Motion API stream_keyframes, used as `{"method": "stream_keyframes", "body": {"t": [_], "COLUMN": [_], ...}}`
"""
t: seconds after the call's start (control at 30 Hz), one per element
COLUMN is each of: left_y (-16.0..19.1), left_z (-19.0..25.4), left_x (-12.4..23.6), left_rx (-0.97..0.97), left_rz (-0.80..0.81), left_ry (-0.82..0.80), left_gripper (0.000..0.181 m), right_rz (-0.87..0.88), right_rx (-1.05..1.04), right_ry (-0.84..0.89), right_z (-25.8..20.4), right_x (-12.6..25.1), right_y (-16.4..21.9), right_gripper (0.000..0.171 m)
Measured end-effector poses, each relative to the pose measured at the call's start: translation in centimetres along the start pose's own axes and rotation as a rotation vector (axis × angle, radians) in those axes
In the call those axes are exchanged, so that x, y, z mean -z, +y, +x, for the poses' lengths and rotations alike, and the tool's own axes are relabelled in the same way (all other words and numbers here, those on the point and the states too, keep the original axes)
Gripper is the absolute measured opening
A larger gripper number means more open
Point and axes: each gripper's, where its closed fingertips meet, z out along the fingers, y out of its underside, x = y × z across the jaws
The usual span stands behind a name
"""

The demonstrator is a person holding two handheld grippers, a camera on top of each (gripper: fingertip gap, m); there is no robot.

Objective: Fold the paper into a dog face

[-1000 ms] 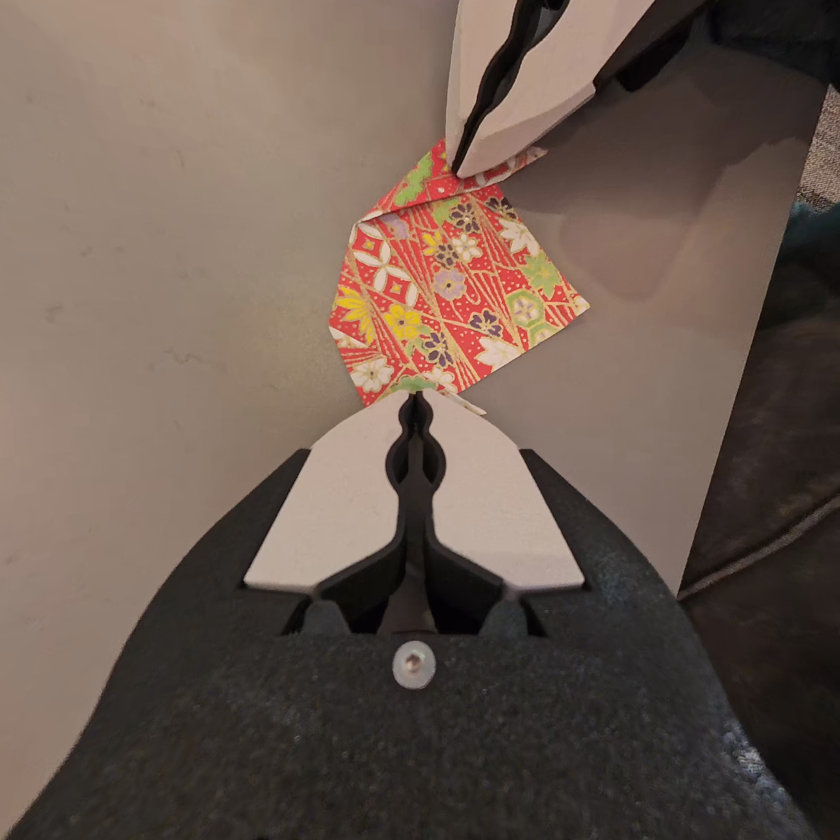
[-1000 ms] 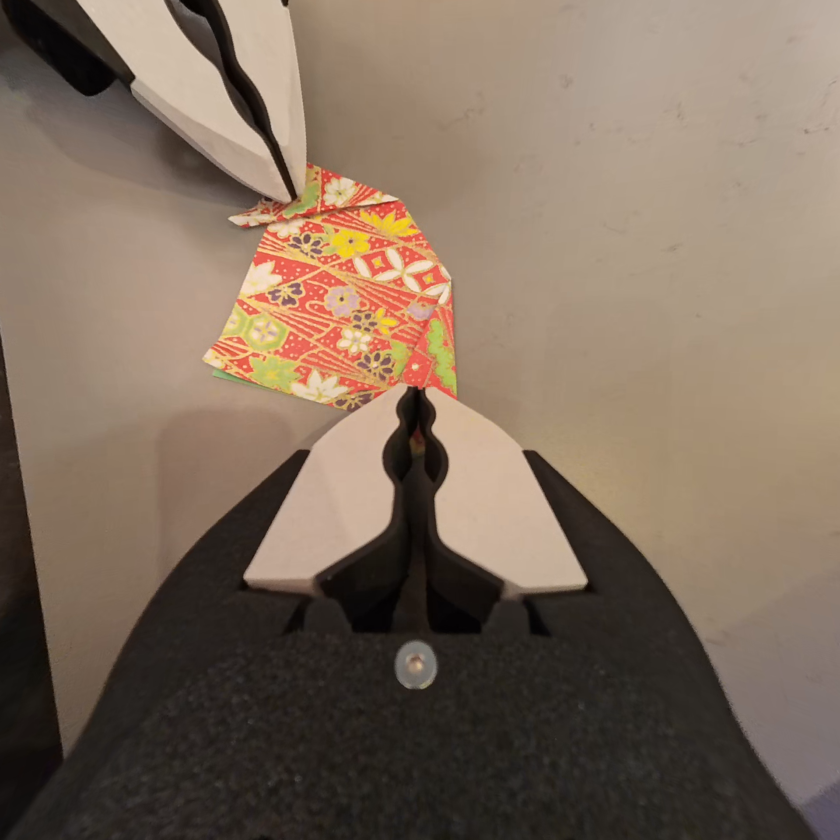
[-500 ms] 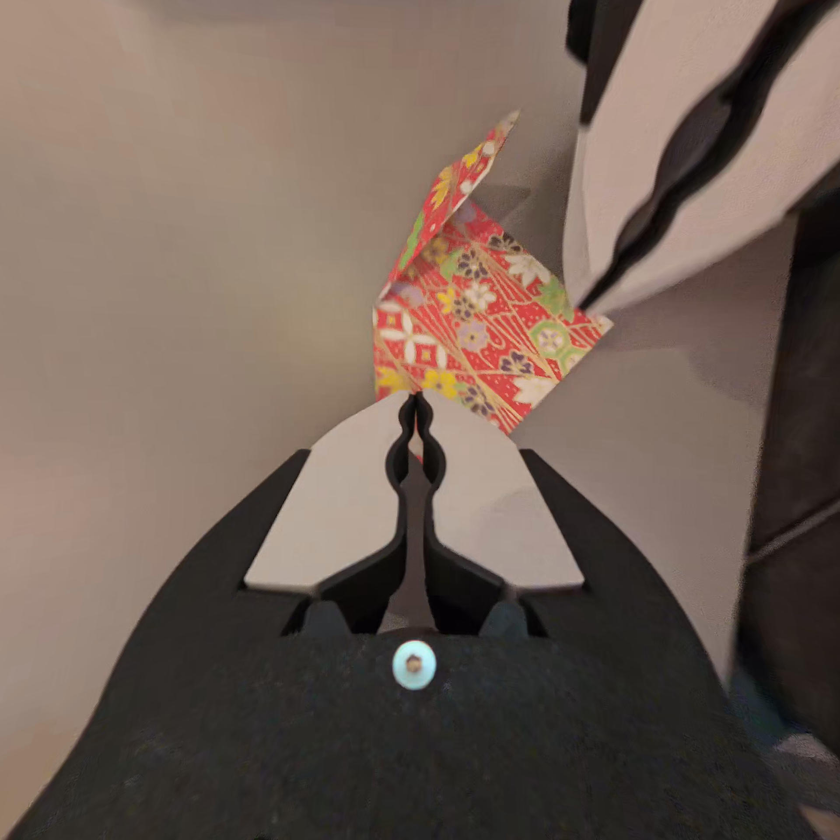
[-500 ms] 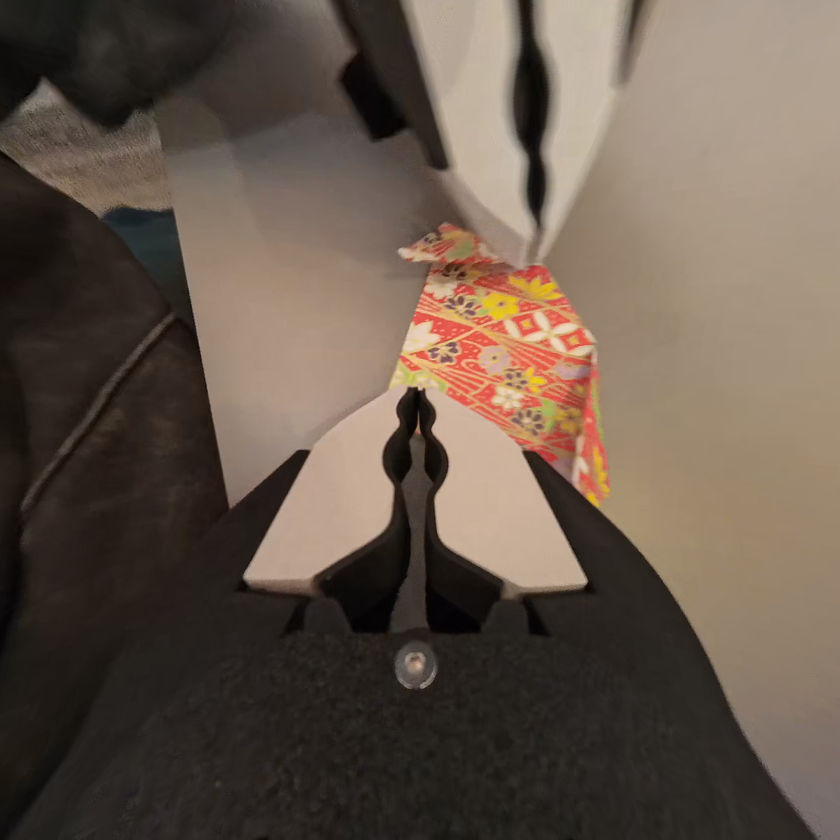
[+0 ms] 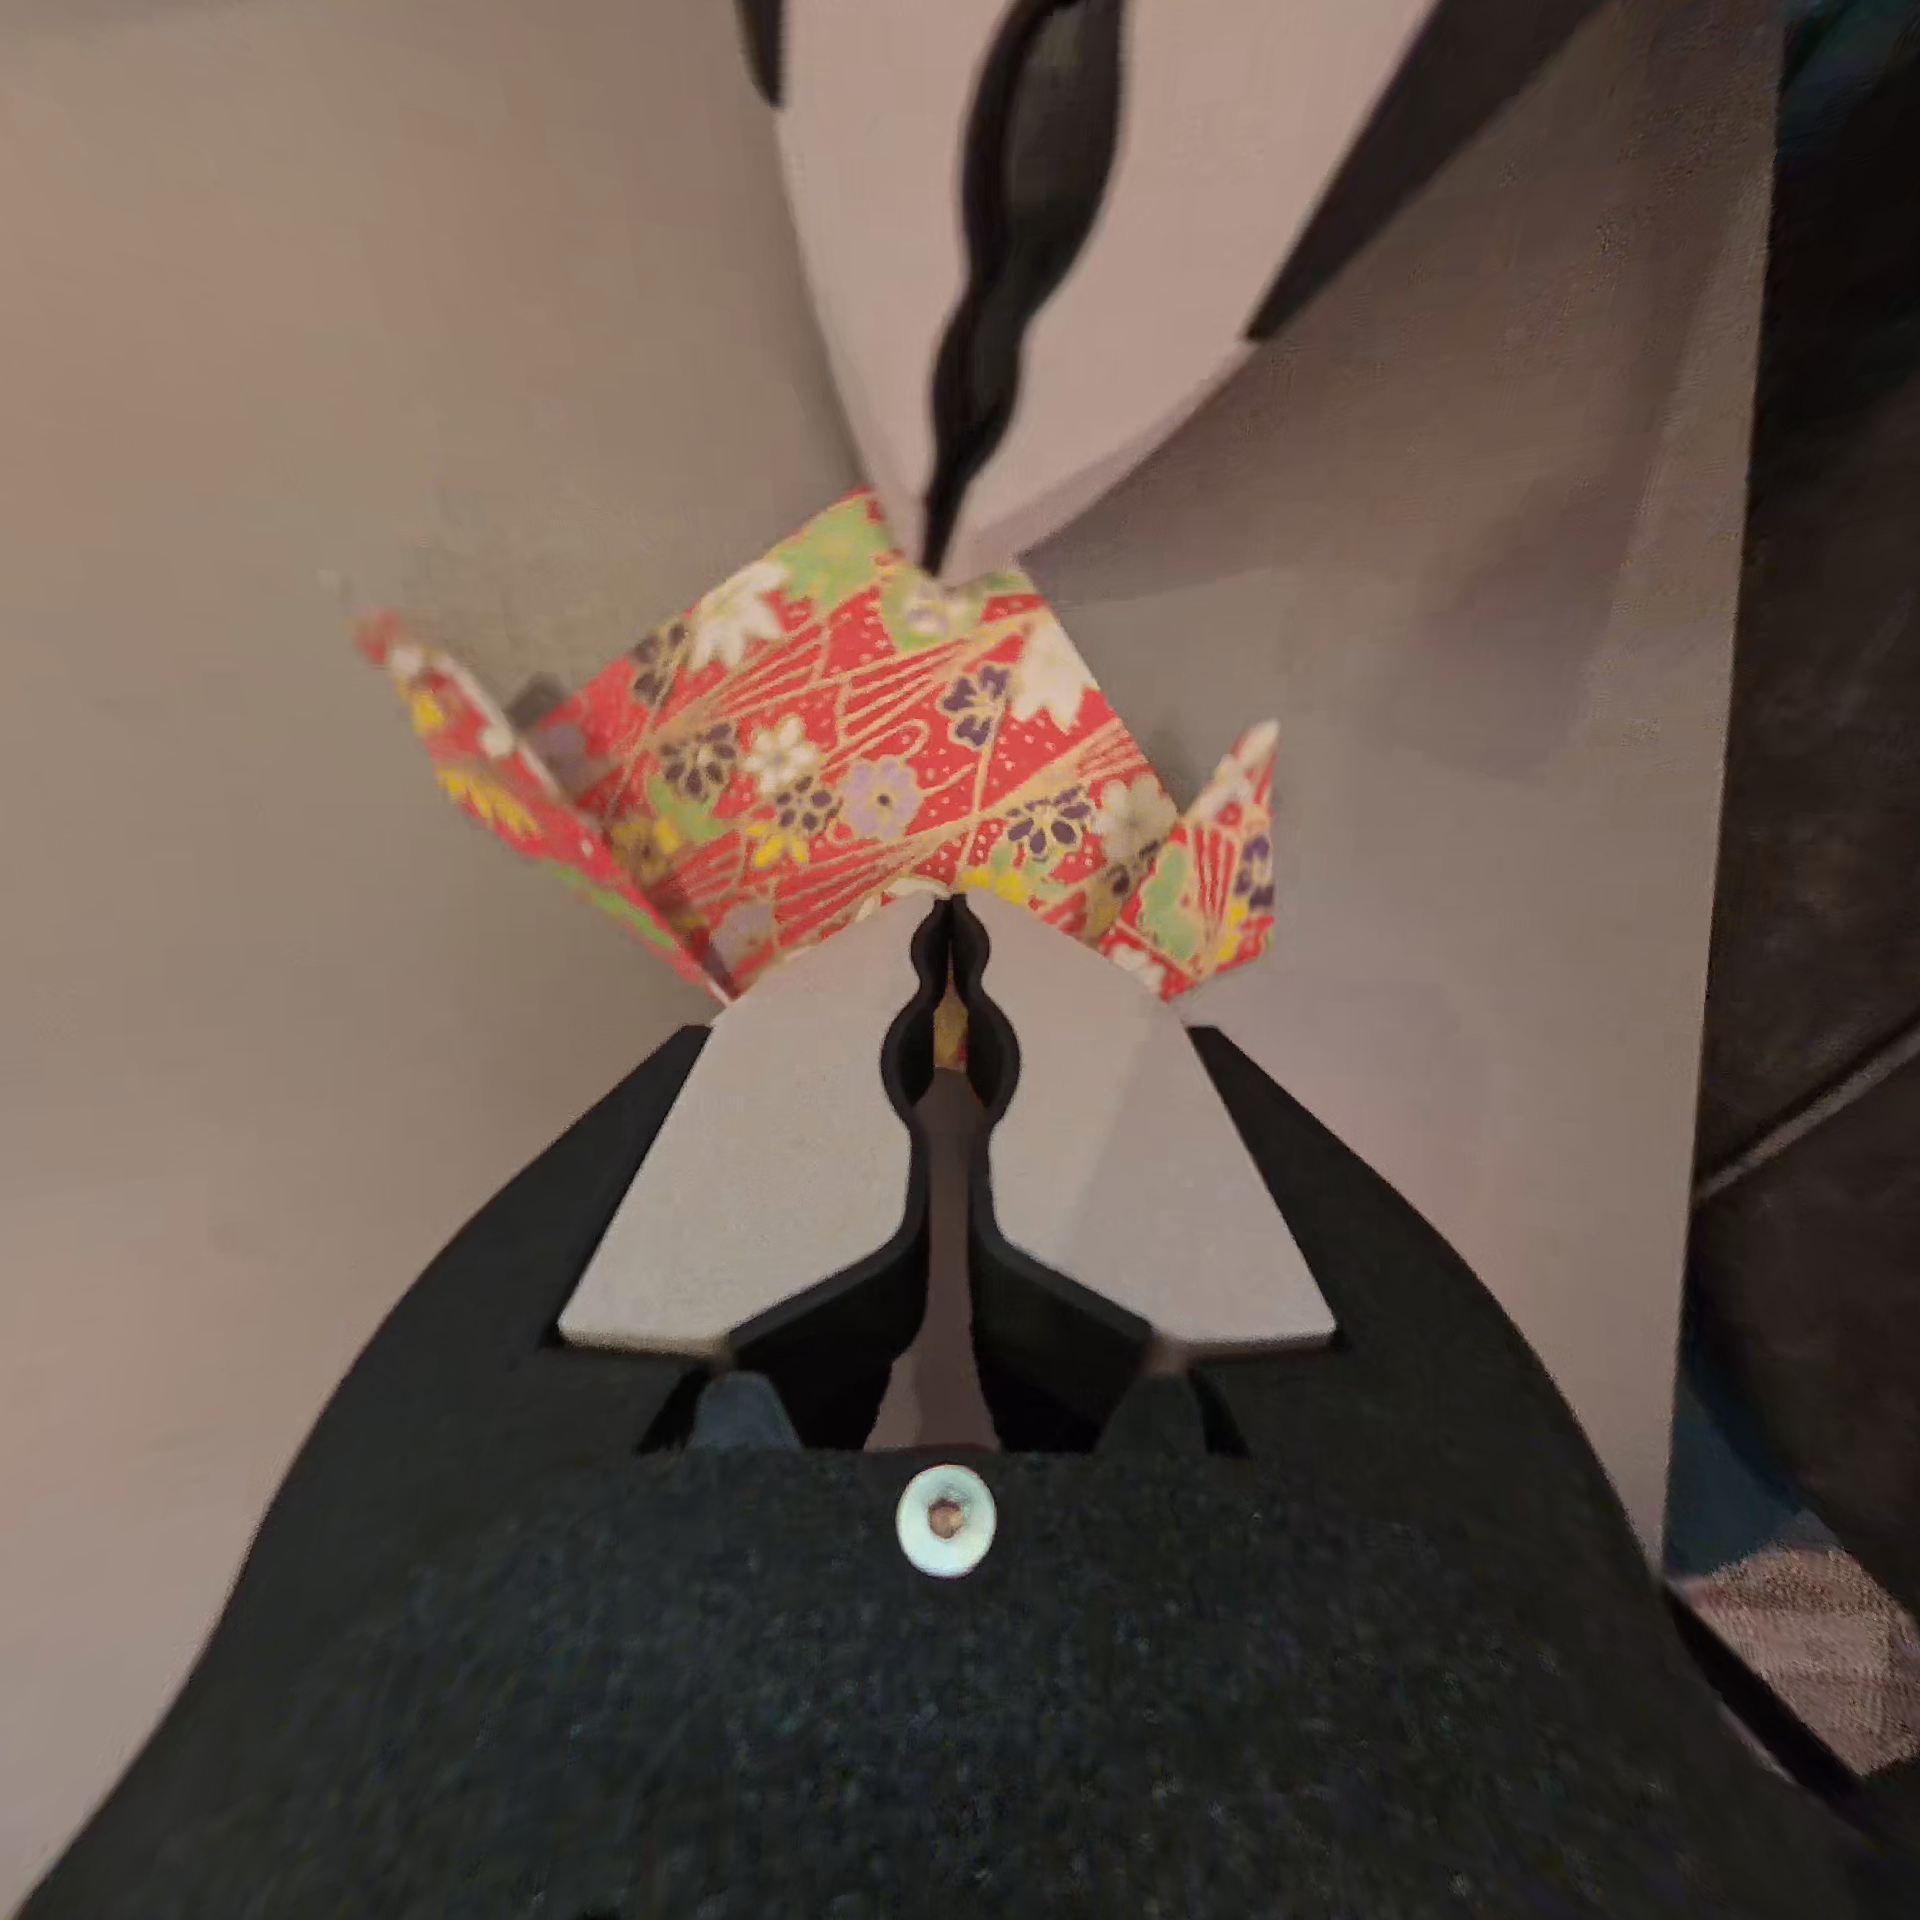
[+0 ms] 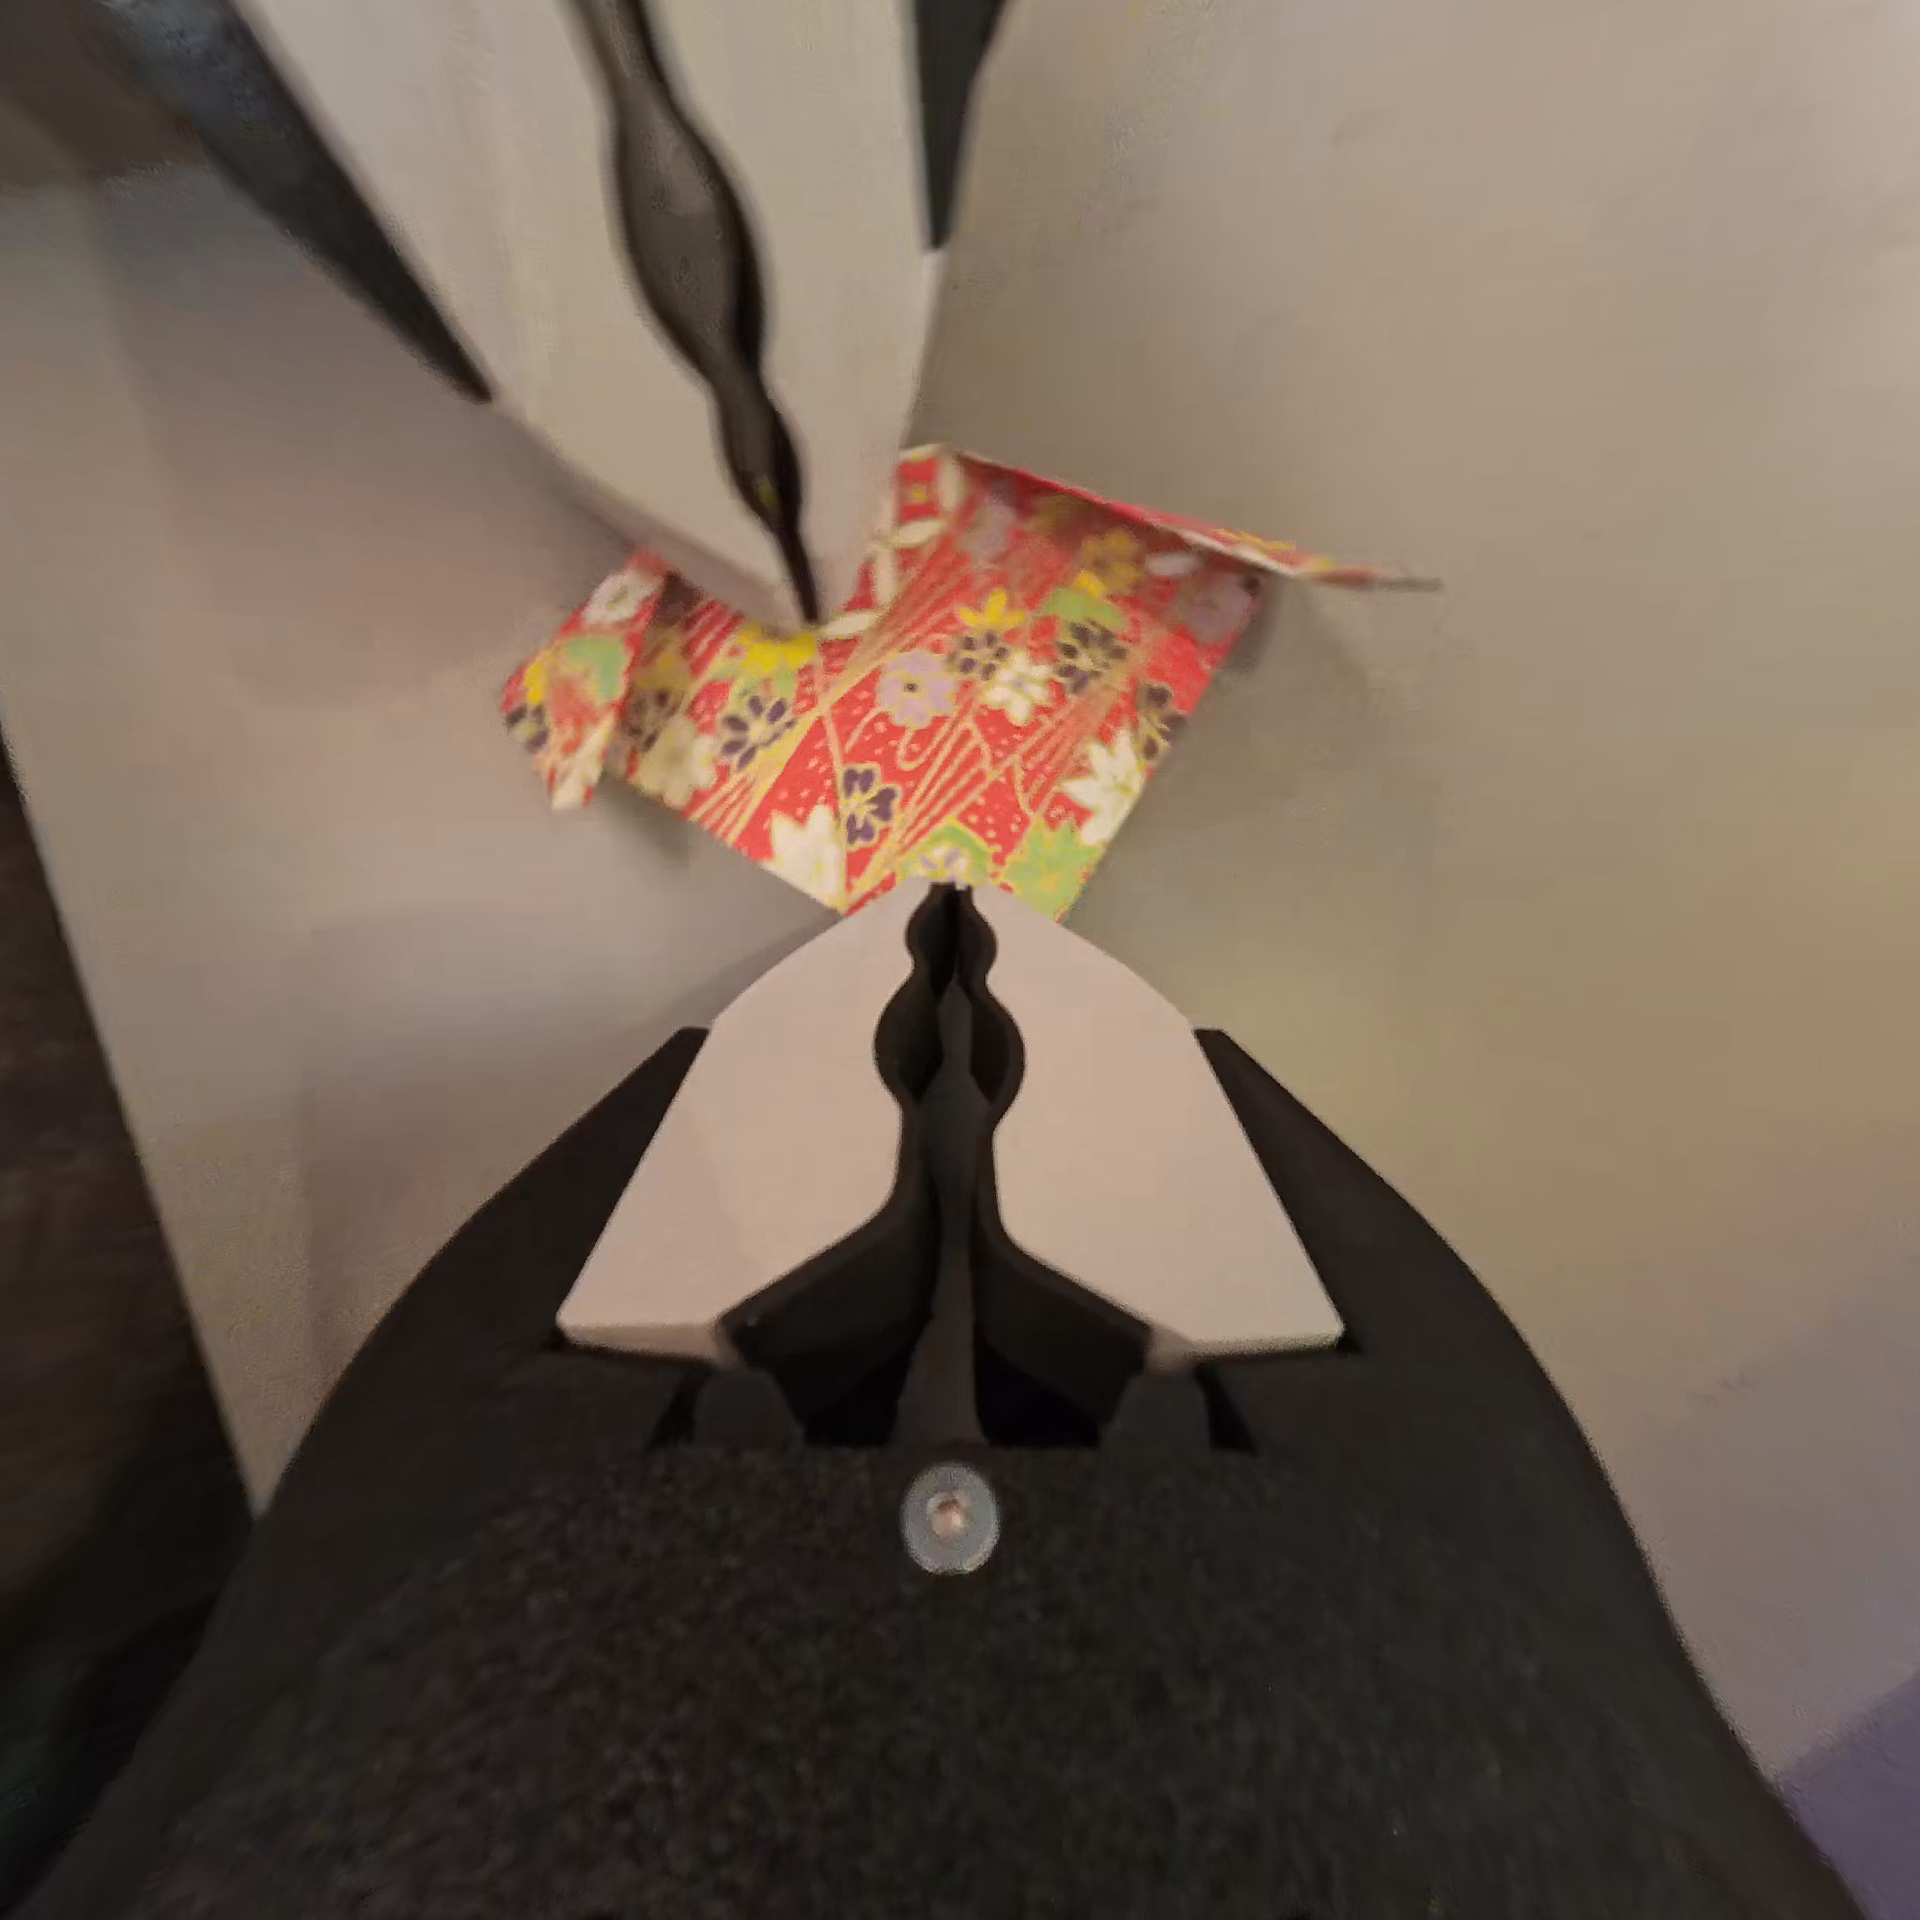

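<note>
Both the left gripper (image 5: pixel 948 902) and right gripper (image 6: pixel 948 891) pinch the paper (image 5: pixel 862 769) by thin edges; pulling apart could tear it

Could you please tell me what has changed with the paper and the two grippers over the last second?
The patterned paper lay flat on the grey table a second ago; now it is lifted and held between the grippers, its side flaps sticking up. The right gripper swung round to face the left gripper head-on. Both stayed shut on opposite corners of the paper throughout.
</note>
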Motion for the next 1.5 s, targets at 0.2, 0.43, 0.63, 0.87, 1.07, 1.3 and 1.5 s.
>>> {"method": "stream_keyframes", "body": {"t": [0.2, 0.43, 0.63, 0.87, 1.07, 1.3, 1.5], "left_y": [-0.3, -1.5, -0.9, -1.0, -1.0, -0.9, -0.9], "left_z": [-1.1, -3.1, -3.0, -3.0, -3.1, -3.1, -3.0], "left_x": [0.1, 0.1, -0.6, -0.6, -0.6, -0.6, -0.6], "left_rx": [0.06, 0.103, 0.122, 0.138, 0.138, 0.138, 0.143], "left_rz": [0.003, 0.074, 0.071, 0.099, 0.101, 0.102, 0.112], "left_ry": [-0.103, -0.125, -0.116, -0.126, -0.141, -0.145, -0.138], "left_gripper": [0.0, 0.0, 0.0, 0.0, 0.0, 0.0, 0.0], "right_rz": [0.027, -0.028, -0.023, 0.04, 0.073, 0.143, 0.021], "right_rx": [-0.026, 0.084, 0.03, 0.037, 0.013, -0.116, 0.044], "right_ry": [-0.001, 0.129, 0.028, -0.036, -0.091, -0.315, -0.152], "right_z": [2.0, 4.3, 3.9, 2.9, 2.4, -0.3, 1.0], "right_x": [0.1, 1.6, 0.5, -0.5, -0.9, 0.5, 0.7], "right_y": [-0.8, 1.4, 1.0, -0.3, -1.3, -2.0, 0.0], "right_gripper": [0.0, 0.0, 0.0, 0.0, 0.0, 0.023, 0.024]}}
